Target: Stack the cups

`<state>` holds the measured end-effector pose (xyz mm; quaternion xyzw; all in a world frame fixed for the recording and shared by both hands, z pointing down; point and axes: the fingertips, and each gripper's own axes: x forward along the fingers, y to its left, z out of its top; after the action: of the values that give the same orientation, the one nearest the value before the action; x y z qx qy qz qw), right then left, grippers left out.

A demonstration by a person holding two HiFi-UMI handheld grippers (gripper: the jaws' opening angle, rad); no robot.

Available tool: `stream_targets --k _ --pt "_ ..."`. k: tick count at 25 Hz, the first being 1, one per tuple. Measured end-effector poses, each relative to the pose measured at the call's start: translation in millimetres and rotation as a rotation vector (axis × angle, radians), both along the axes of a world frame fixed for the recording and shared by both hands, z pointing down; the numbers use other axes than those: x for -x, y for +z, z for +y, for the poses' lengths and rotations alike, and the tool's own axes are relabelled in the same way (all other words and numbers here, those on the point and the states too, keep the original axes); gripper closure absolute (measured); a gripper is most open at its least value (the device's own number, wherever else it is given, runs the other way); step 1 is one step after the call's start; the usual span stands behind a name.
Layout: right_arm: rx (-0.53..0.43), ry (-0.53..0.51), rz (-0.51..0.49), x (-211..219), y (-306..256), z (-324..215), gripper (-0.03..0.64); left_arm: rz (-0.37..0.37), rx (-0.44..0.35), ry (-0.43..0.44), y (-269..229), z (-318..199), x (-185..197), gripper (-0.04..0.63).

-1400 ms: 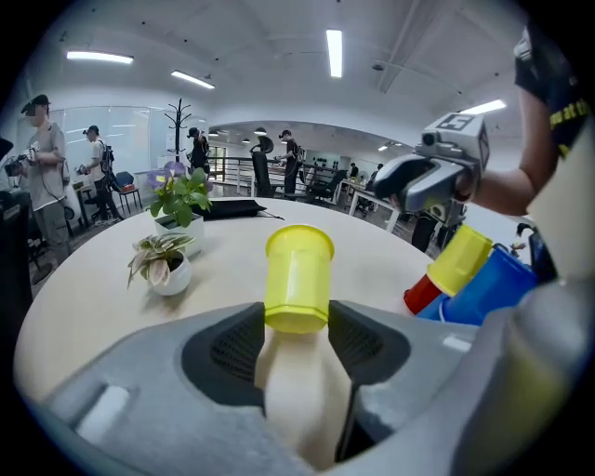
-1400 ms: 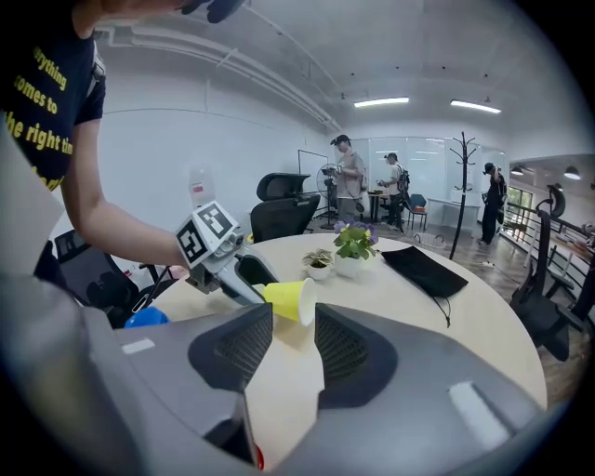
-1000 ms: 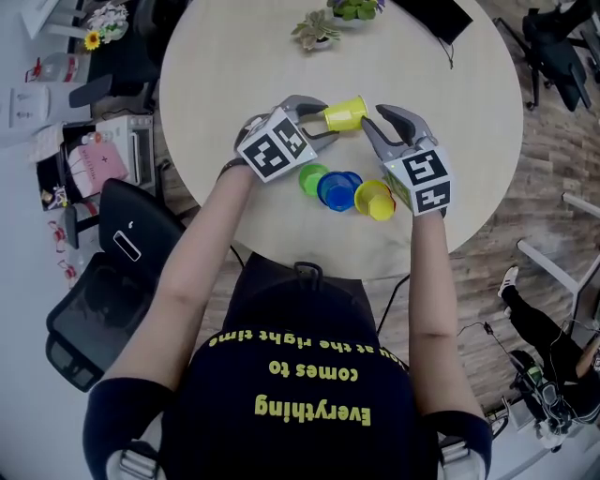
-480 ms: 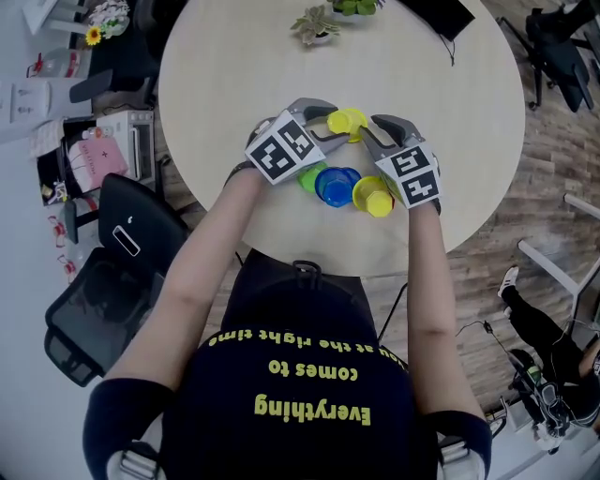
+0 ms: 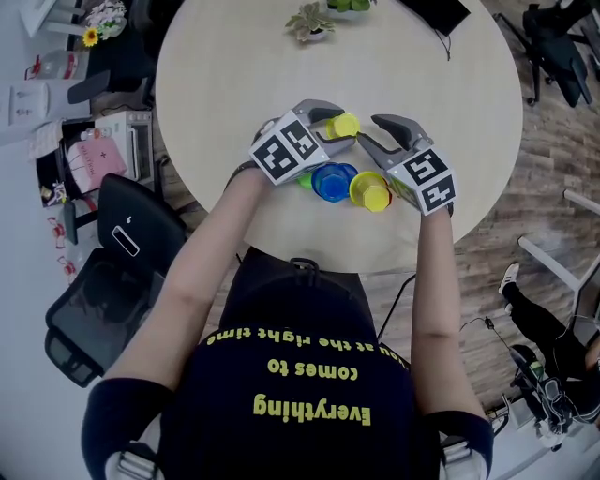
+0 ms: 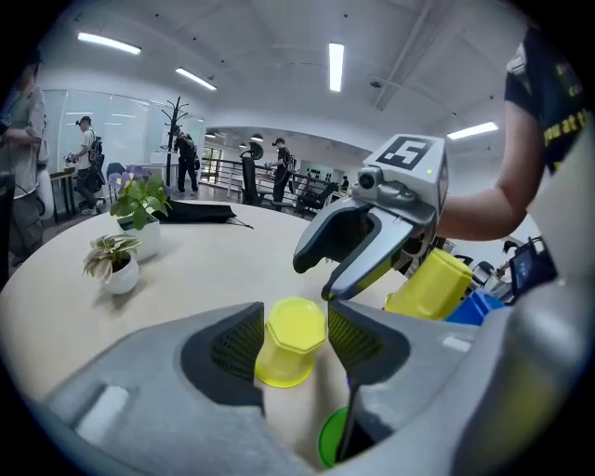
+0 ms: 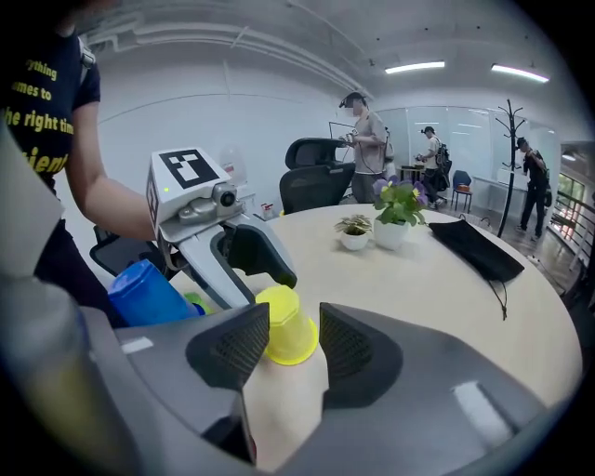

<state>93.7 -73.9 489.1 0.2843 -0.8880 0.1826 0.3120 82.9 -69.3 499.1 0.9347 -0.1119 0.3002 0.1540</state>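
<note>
A lime-yellow cup (image 5: 346, 124) stands upside down on the round table (image 5: 234, 66), and my left gripper (image 5: 336, 127) is shut on it; the left gripper view shows this cup (image 6: 290, 339) between the pads. My right gripper (image 5: 367, 129) faces it from the right. Its jaws have just been opening and stand open around the same cup (image 7: 286, 321). Near the table's front edge sit a green cup (image 5: 305, 179), a blue cup (image 5: 330, 182) and a yellow cup (image 5: 370, 191).
Two small potted plants (image 5: 314, 23) and a dark bag (image 5: 436, 14) lie at the far side of the table. A black office chair (image 5: 103, 281) stands at the left. People stand far back in the room.
The left gripper has turned the lime-yellow cup from lying sideways in the air to base-up, down at the table. The right gripper has come in close, its jaws on either side of the cup.
</note>
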Motion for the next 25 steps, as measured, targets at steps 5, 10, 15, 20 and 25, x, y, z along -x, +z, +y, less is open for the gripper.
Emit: stream_targets --k 5,10,15,20,25 --pt "-0.008 -0.042 -0.002 9.5 -5.8 1.7 0.437 -0.015 -0.005 -0.013 -3.1 2.8 8.7 0.374" --pt "0.002 -0.087 -0.018 21.1 -6.0 1.5 0.428 0.004 -0.043 -0.067 -16.4 -1.9 27.9 0.374" --pt "0.053 -0.156 0.007 38.0 7.3 1.4 0.386 -0.004 -0.053 -0.146 -20.0 -6.1 57.9 0.374" --pt "0.065 -0.185 0.056 43.0 16.8 0.9 0.391 -0.003 -0.062 -0.216 -22.7 -8.5 82.2 0.374" --pt "0.044 -0.151 0.040 39.9 1.9 -1.7 0.394 -0.003 -0.056 -0.251 -23.1 -5.7 98.6 0.374"
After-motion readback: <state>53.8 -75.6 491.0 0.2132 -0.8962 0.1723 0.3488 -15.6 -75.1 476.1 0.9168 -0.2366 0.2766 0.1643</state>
